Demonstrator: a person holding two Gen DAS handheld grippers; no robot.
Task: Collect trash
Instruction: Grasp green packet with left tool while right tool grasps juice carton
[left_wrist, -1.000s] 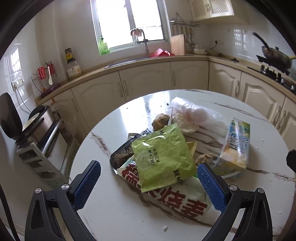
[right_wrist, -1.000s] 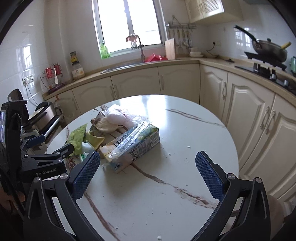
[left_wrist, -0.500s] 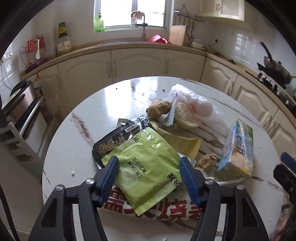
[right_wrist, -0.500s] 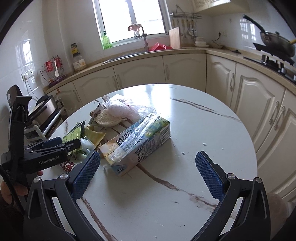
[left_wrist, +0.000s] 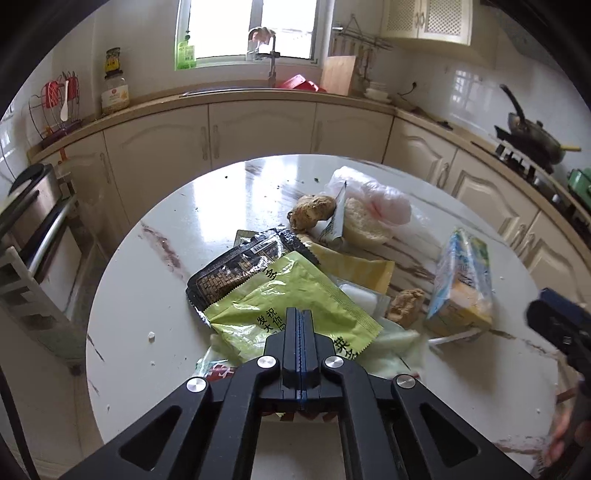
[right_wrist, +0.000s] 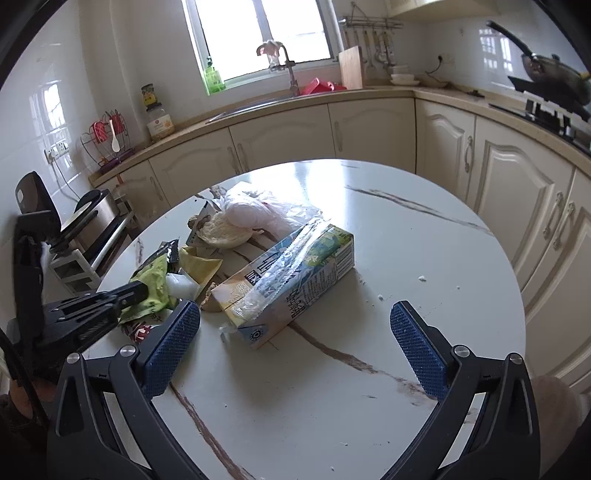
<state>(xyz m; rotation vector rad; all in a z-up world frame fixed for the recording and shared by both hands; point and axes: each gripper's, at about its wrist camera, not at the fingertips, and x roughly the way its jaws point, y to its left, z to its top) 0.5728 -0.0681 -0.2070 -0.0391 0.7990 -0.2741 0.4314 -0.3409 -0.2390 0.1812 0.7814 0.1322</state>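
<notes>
L tool (left_wrist: 300, 314) shut on green packet (left_wrist: 291, 295)

On the surface (left_wrist: 155, 258), a snack packet (left_wrist: 291, 306) tops a wrapper pile; a carton (left_wrist: 461, 284) lies to its right, a bun (left_wrist: 364, 221) behind.

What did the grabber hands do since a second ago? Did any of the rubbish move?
The left gripper moved in over the pile and its jaws have just been closing; they now meet on the green wrapper, apparently pinching it. The right gripper stayed open above the table. The milk carton, bun and other wrappers lie as before.
</notes>
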